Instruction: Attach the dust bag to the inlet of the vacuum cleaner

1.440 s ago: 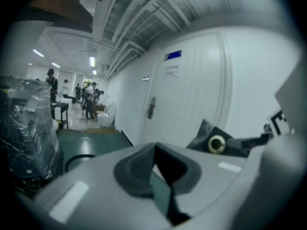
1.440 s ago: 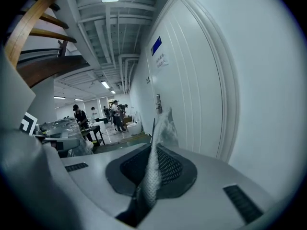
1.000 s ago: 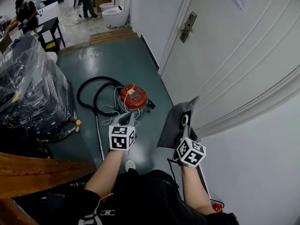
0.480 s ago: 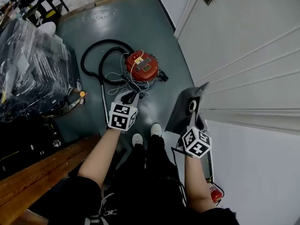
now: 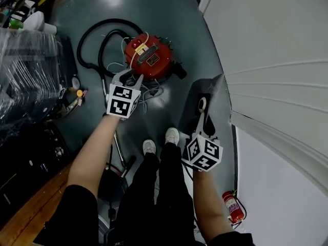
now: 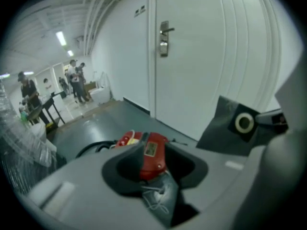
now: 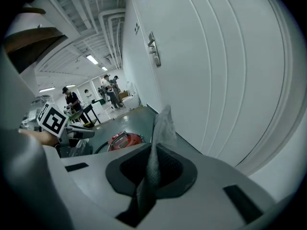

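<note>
One white door (image 5: 266,29) stands at your right, above the grey floor (image 5: 169,14). One plastic-wrapped load (image 5: 25,81) sits at your left, contents unreadable. One red vacuum cleaner (image 5: 149,58) rests on the floor ahead of your shoes (image 5: 149,146), lid on, interior unseen. Its black hose (image 5: 114,20) coils behind it, and thin white cords (image 5: 148,94) lie loose at its base. One grey dust bag (image 5: 190,118), flat and seemingly empty, hangs well apart from the cleaner, to its right, with its pale collar ring (image 5: 202,105) showing toward you. Your right gripper (image 5: 206,126) is clamped on the bag's edge. Your left gripper (image 5: 128,79) hovers near the cleaner, jaws slightly apart, empty.

Hazards, as judged:
- An edge-only pinch may let the bag swing or slip as you lower it.
- The cords may snag a jaw.
- The inlet cannot be identified from here, so the collar could meet the wrong opening.
</note>
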`<state>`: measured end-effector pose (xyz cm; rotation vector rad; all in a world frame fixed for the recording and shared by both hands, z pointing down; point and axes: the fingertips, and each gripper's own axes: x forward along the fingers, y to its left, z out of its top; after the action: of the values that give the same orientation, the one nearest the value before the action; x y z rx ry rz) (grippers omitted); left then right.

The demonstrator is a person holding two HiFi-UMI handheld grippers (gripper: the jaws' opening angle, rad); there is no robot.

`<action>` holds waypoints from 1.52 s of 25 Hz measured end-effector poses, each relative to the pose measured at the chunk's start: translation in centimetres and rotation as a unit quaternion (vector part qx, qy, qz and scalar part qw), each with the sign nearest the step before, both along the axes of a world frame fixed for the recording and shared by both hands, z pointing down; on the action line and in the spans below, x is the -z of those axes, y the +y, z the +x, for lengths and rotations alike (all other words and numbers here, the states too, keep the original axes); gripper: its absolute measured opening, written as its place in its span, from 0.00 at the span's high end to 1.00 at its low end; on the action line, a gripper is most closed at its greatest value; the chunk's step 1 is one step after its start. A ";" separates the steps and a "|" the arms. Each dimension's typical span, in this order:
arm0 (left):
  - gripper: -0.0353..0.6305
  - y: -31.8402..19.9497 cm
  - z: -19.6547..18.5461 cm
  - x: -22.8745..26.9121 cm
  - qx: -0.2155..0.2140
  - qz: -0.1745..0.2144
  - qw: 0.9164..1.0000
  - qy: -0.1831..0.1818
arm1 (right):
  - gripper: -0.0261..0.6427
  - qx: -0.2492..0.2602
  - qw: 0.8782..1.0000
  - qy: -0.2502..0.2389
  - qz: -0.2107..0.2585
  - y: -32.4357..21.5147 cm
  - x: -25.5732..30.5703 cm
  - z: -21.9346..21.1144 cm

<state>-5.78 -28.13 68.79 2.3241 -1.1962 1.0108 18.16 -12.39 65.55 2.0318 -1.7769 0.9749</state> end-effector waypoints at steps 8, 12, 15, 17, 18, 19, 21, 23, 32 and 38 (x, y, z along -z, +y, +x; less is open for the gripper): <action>0.70 -7.0 -1.7 -10.1 0.012 -0.011 0.998 -0.056 | 0.93 -0.007 1.000 -0.013 -0.008 -5.0 -9.0 0.9; 0.67 -8.5 -2.1 -13.3 -0.008 -0.018 0.997 -0.072 | 0.93 -0.016 1.000 -0.019 -0.014 -6.3 -11.8 1.0; 0.62 -8.9 -1.9 -15.3 -0.029 -0.031 0.996 -0.074 | 0.93 -0.015 0.999 -0.021 -0.021 -6.9 -13.4 0.6; 0.61 -9.0 -1.8 -16.2 -0.036 -0.039 0.996 -0.077 | 0.93 -0.015 0.999 -0.023 -0.026 -7.0 -14.2 0.2; 0.61 -9.1 -1.7 -16.6 -0.038 -0.042 0.995 -0.079 | 0.93 -0.015 0.999 -0.024 -0.029 -7.1 -14.6 0.1; 0.61 -9.2 -1.7 -17.1 -0.039 -0.045 0.995 -0.079 | 0.93 -0.016 0.999 -0.024 -0.031 -7.2 -15.0 0.0; 0.61 -9.3 -1.4 -17.9 -0.044 -0.050 0.994 -0.082 | 0.93 -0.015 0.999 -0.023 -0.036 -7.5 -15.8 -0.2; 0.71 -9.2 -1.1 -18.5 -0.054 -0.049 0.993 -0.088 | 0.93 -0.015 0.999 -0.022 -0.041 -7.8 -16.7 -0.2; 0.72 -8.8 -1.2 -18.6 -0.059 -0.048 0.995 -0.062 | 0.93 -0.017 0.998 -0.025 -0.063 -9.8 -20.2 -1.1; 0.72 -9.1 -1.1 -18.7 -0.057 -0.046 0.996 -0.052 | 0.93 -0.040 0.996 -0.024 -0.078 -11.3 -22.7 -1.8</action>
<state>-6.87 -37.19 87.44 2.3144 -1.0412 1.2138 16.37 -23.65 88.23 2.0101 -1.5985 1.1583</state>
